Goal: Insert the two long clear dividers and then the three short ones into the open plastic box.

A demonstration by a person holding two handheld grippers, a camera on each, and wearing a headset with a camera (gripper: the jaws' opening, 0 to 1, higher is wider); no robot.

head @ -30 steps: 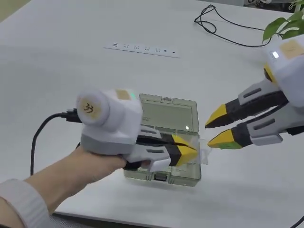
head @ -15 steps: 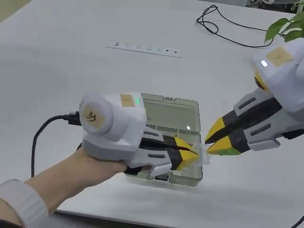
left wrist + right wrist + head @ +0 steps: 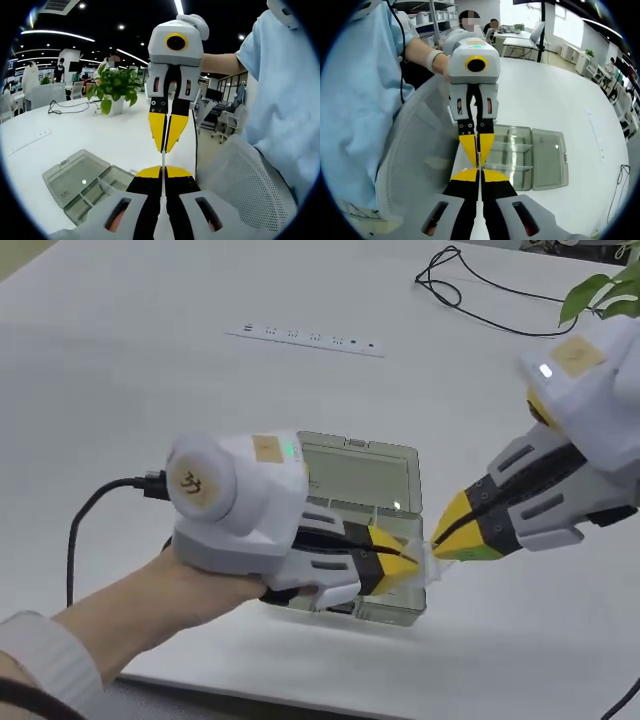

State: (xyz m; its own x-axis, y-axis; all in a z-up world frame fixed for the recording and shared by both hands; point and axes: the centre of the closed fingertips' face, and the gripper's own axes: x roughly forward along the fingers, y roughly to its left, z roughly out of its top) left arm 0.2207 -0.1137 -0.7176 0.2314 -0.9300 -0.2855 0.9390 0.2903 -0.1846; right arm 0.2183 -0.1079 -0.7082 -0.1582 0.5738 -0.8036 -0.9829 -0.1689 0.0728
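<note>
Inside box (image 3: 547, 160), two dividers (image 3: 512, 145); left tool (image 3: 405, 562), right tool (image 3: 445, 540) pinch strip (image 3: 429, 562).

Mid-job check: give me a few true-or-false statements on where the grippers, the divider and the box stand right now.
1. The left gripper and right gripper both have their jaws shut on the same small clear plastic divider. True.
2. The lid of the greenish clear plastic box is closed. False: it lies open, flat behind the base.
3. That divider is seated in the box. False: it is held in the air between the two grippers, near the box's front right corner.
4. A white power strip lies on the white table beyond the box. True.
5. The green leafy plant stands at the table's near left. False: it is at the far right.
</note>
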